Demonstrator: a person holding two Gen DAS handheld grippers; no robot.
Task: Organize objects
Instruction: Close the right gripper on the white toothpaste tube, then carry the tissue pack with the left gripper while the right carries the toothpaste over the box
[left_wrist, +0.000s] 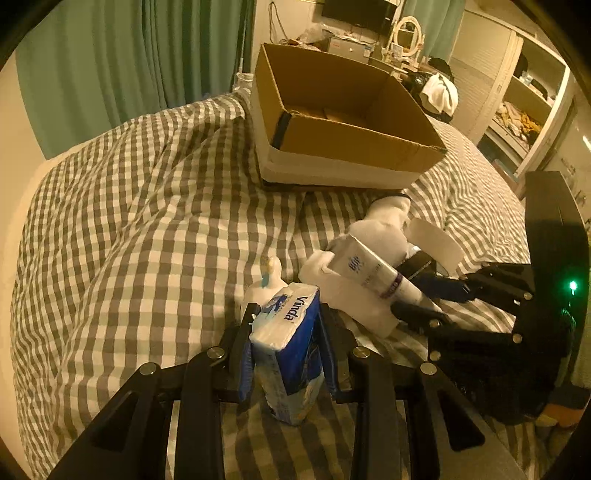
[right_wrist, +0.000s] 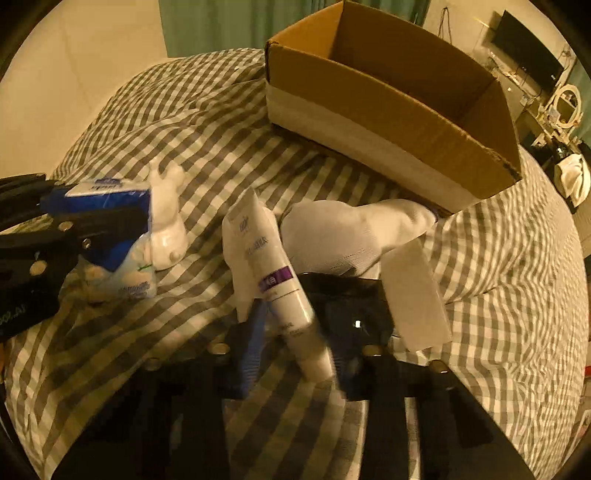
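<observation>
My left gripper (left_wrist: 286, 314) is shut on a blue and white Vinda tissue pack (left_wrist: 291, 343), held upright just above the checked bedspread; the pack also shows in the right wrist view (right_wrist: 118, 236). My right gripper (right_wrist: 295, 317) is shut on a white cream tube (right_wrist: 273, 273) with a purple band, also seen from the left wrist view (left_wrist: 376, 269). A white figurine (right_wrist: 168, 218) lies behind the tissue pack. A white sock (right_wrist: 351, 229) lies behind the tube. An open, empty cardboard box (left_wrist: 347, 110) stands on the bed beyond them.
A white card (right_wrist: 417, 295) and a dark object (right_wrist: 351, 306) lie right of the tube. The bedspread (left_wrist: 129, 221) bulges at the left. Green curtains (left_wrist: 110, 55), a cluttered desk with a mirror (left_wrist: 406, 33) and shelves (left_wrist: 528, 107) lie beyond the bed.
</observation>
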